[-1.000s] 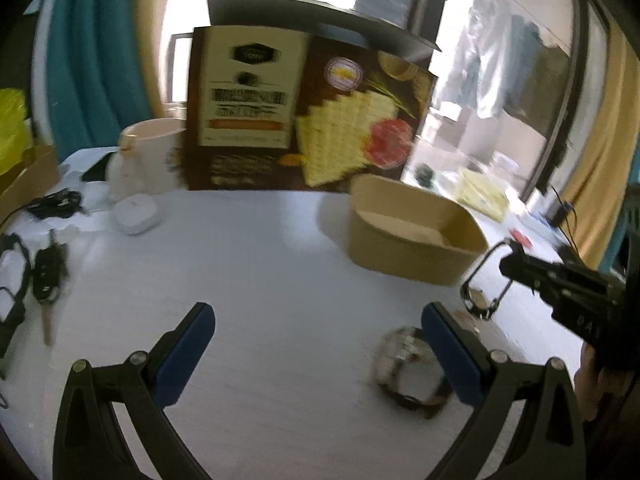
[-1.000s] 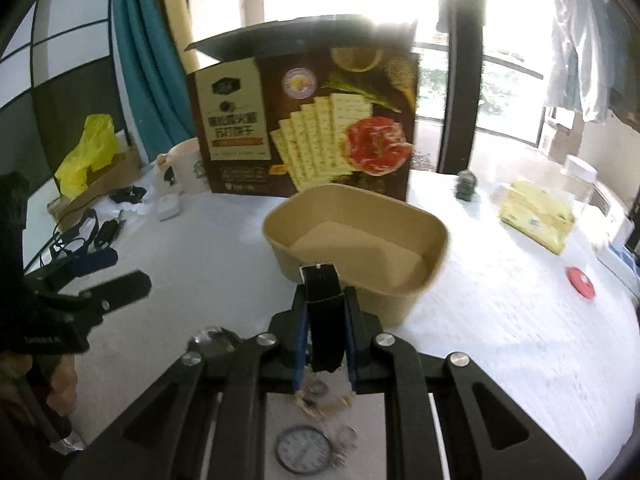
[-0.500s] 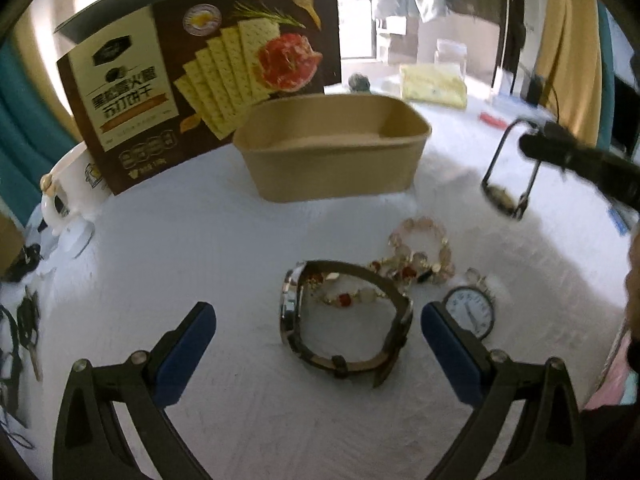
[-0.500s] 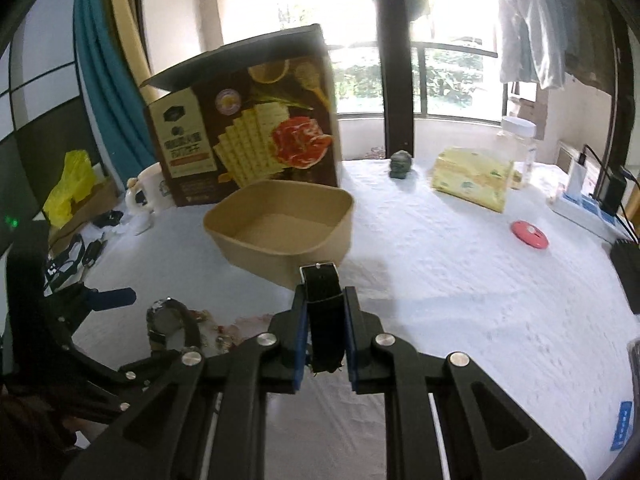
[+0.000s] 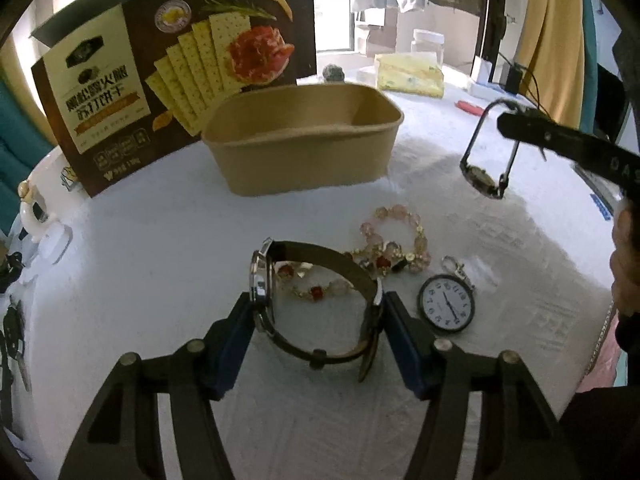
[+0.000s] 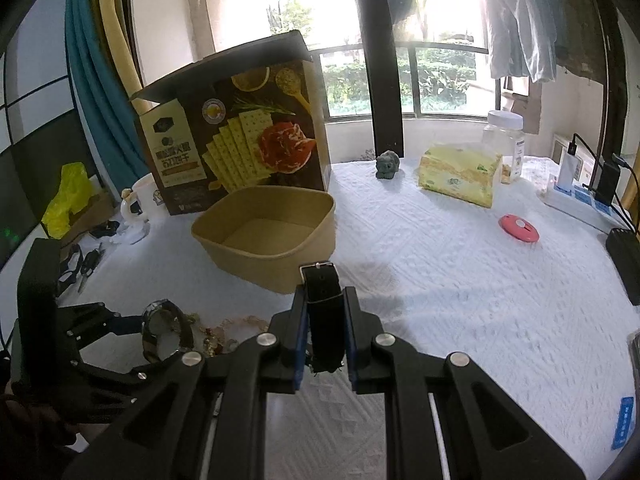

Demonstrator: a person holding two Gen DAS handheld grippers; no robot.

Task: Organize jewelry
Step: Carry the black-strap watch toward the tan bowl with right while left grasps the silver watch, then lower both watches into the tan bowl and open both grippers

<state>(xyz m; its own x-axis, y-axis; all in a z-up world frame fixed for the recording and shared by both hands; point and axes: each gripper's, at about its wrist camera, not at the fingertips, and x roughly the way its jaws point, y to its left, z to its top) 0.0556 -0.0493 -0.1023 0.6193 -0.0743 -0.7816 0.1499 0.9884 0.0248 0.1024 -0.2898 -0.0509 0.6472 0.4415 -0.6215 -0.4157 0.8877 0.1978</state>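
My left gripper (image 5: 316, 312) has closed around a brown-strap wristwatch (image 5: 312, 304) lying on the white tablecloth, its pads touching both sides of the loop. Bead bracelets (image 5: 394, 246) and a round pocket watch (image 5: 446, 304) lie just right of it. My right gripper (image 6: 325, 328) is shut on a black-strap watch (image 6: 323, 304), which it holds in the air; that watch (image 5: 486, 156) hangs at the right in the left wrist view. An empty tan paper bowl (image 5: 304, 140) stands behind the jewelry and also shows in the right wrist view (image 6: 268, 236).
A tall cracker box (image 5: 168, 56) stands behind the bowl. A white mug (image 6: 140, 196), keys and cables (image 6: 84, 260) lie at the left. A yellow tissue pack (image 6: 460, 178), a jar (image 6: 502, 144), a red disc (image 6: 518, 228) and a power strip (image 6: 580, 196) are to the right.
My left gripper has swung over to the jewelry pile and narrowed from wide open onto the brown-strap watch. My right gripper has lifted the black-strap watch higher and to the right.
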